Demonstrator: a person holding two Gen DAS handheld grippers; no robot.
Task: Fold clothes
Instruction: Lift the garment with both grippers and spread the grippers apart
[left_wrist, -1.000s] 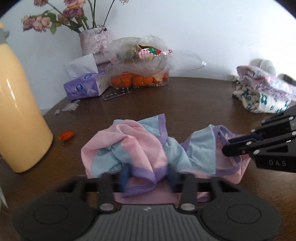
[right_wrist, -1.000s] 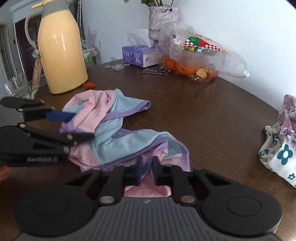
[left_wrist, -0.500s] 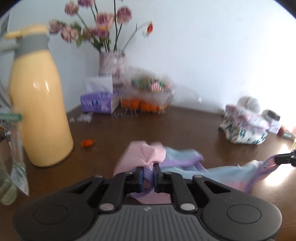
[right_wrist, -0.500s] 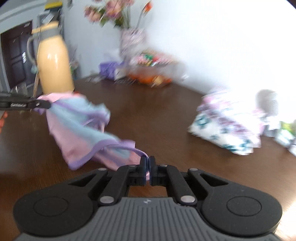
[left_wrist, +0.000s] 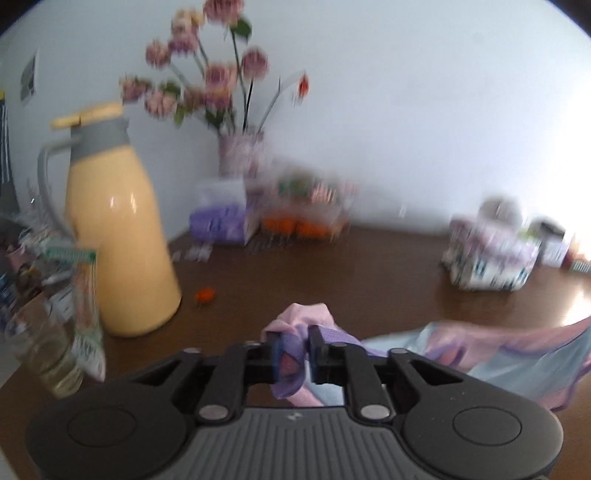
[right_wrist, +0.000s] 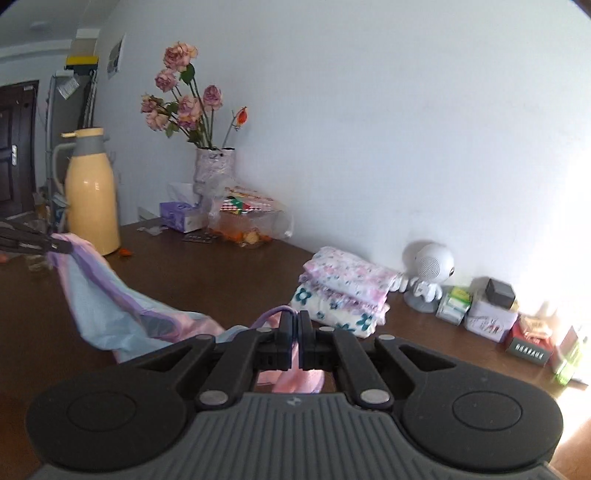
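The left gripper (left_wrist: 293, 349) is clamped on a purple-trimmed bunch of the garment (left_wrist: 480, 350), and the right gripper (right_wrist: 297, 334) is pinched tight on its purple hem at the other end. The pink and pale-blue garment hangs stretched between the two, above the desk (right_wrist: 229, 280), sagging in the middle — whether the low part touches the wood cannot be told.

Along the desk's back edge, by the wall, a vase (right_wrist: 214, 170) holds dried roses. Just in front of it a purple tissue box (right_wrist: 181, 216) has a tissue sticking out, and beside that a clear plastic bag (right_wrist: 251, 218) holds oranges and a bright packet. A yellow jug (right_wrist: 90, 206) stands at the left edge. Near the right end lies a pile of folded floral clothes (right_wrist: 343, 291) — next to it a small white robot figure (right_wrist: 428, 273) and a few small boxes (right_wrist: 487, 314).
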